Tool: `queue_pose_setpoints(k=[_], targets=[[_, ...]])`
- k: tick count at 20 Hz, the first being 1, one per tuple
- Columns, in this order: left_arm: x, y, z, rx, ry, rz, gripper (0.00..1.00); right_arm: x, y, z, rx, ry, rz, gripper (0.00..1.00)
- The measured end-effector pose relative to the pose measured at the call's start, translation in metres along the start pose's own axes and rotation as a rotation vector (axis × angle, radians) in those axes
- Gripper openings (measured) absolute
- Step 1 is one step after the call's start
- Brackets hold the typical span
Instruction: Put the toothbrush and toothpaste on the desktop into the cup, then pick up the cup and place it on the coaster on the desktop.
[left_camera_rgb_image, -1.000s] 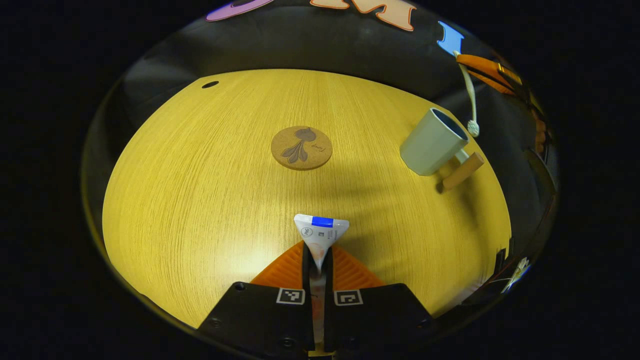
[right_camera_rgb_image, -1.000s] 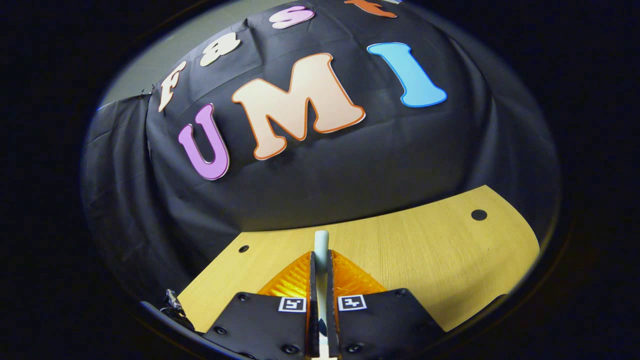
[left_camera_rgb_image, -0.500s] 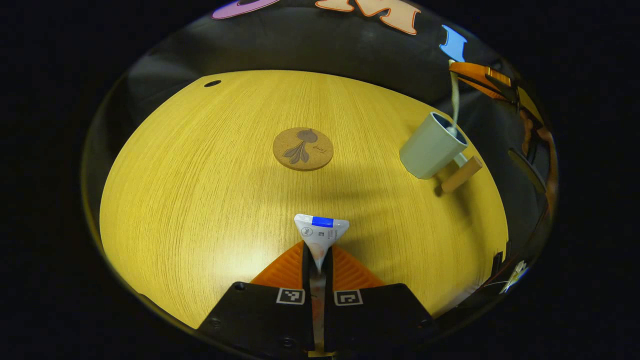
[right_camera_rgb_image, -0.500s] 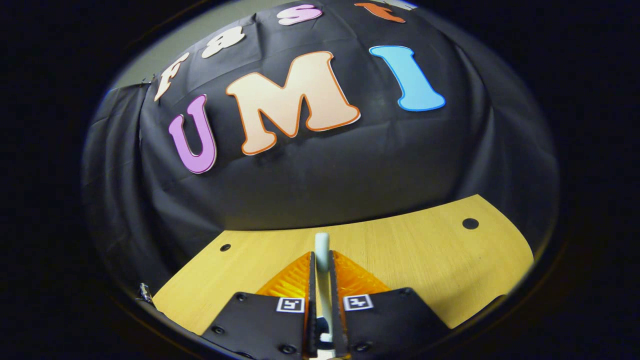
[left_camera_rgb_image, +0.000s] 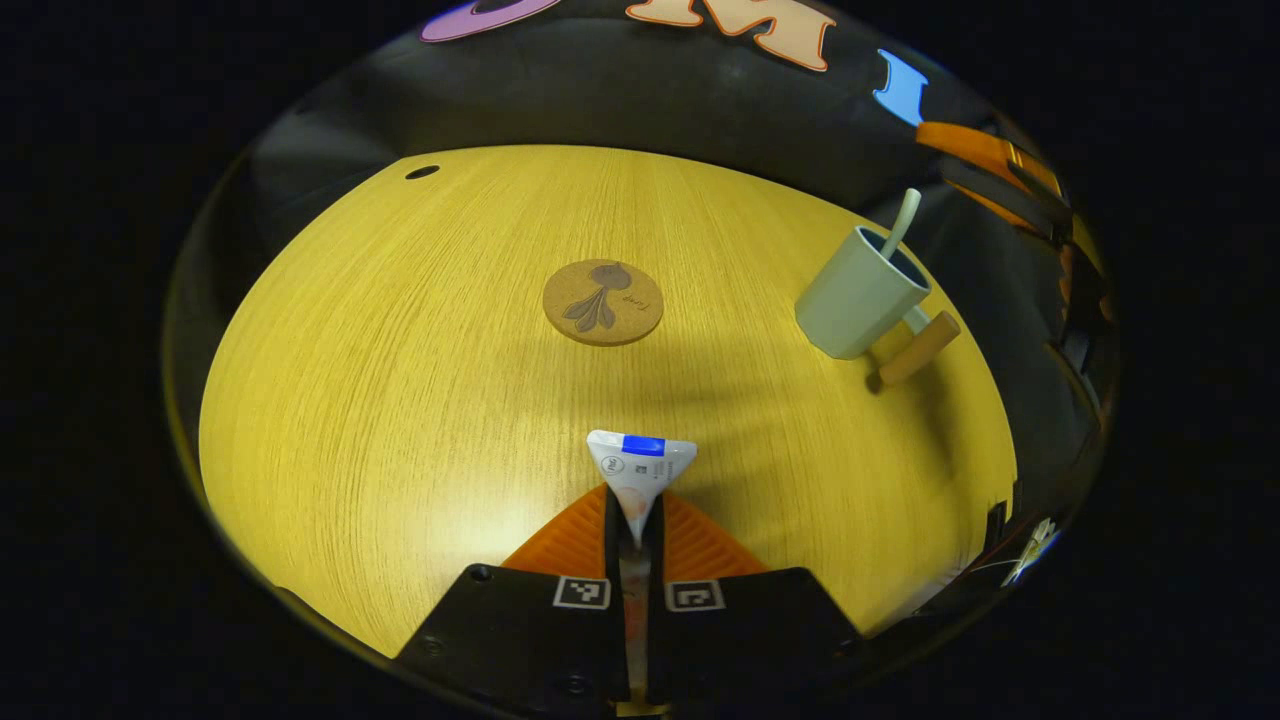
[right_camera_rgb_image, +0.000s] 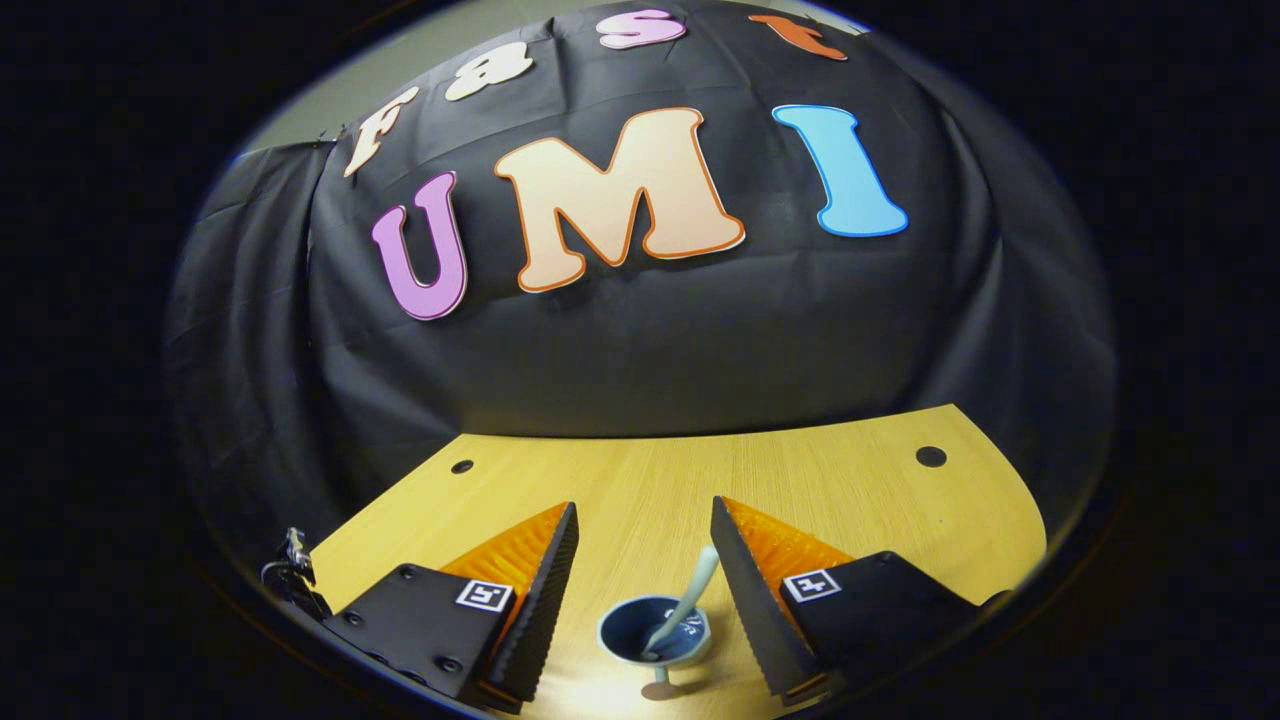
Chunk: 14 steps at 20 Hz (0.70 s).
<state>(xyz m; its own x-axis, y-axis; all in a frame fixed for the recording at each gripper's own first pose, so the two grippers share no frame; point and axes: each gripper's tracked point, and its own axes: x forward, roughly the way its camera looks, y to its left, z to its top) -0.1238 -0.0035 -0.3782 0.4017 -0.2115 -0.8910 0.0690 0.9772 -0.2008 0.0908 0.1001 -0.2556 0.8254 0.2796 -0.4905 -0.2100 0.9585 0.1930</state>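
The left tool (left_camera_rgb_image: 634, 520) is clamped on the toothpaste (left_camera_rgb_image: 640, 468), both fingers pressing the tube's narrow part while its flat crimped end sticks out ahead of the tips, above the tabletop (left_camera_rgb_image: 400, 380). The right tool (right_camera_rgb_image: 640, 570) stands wide apart with nothing between its 2 fingers, directly above the cup (right_camera_rgb_image: 654, 632).

The cup (left_camera_rgb_image: 860, 292) stands upright on the tabletop, well apart from the left tool and off to its right. The toothbrush (right_camera_rgb_image: 685, 600) rests inside the cup, leaning against the rim with its handle poking up and out; the left gripper view shows the same handle (left_camera_rgb_image: 900, 222) rising from the cup's mouth. A wooden handle (left_camera_rgb_image: 915, 350) juts from the cup's side toward the tabletop's edge.

The coaster (left_camera_rgb_image: 603, 303) lies flat on the tabletop, to the left of the cup and apart from it, straight ahead of the toothpaste.
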Motion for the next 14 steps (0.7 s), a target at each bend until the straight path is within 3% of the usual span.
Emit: queue_pose_setpoints(k=[1, 3, 4, 5, 8, 14], targets=[[-0.001, -0.001, -0.001, -0.005, 0.001, -0.006, 0.05, -0.006, -0.004, -0.003, -0.006, 0.005, -0.002, 0.83], [-0.003, -0.003, 0.001, 0.003, -0.003, -0.033, 0.02, -0.018, -0.011, -0.008, -0.012, 0.013, -0.007, 0.85], [-0.006, -0.003, 0.007, 0.014, -0.033, -0.042, 0.02, -0.023, -0.015, -0.010, -0.013, 0.018, -0.011, 0.79], [-0.010, -0.005, 0.013, 0.031, -0.061, -0.049, 0.02, -0.026, -0.018, -0.012, -0.010, 0.023, -0.012, 0.85], [-0.023, -0.013, 0.034, 0.060, -0.142, -0.054, 0.02, -0.035, -0.029, -0.021, 0.007, 0.037, -0.022, 0.85], [-0.046, -0.057, 0.091, 0.039, -0.322, -0.159, 0.02, -0.050, -0.050, -0.033, 0.007, 0.070, -0.035, 0.85]])
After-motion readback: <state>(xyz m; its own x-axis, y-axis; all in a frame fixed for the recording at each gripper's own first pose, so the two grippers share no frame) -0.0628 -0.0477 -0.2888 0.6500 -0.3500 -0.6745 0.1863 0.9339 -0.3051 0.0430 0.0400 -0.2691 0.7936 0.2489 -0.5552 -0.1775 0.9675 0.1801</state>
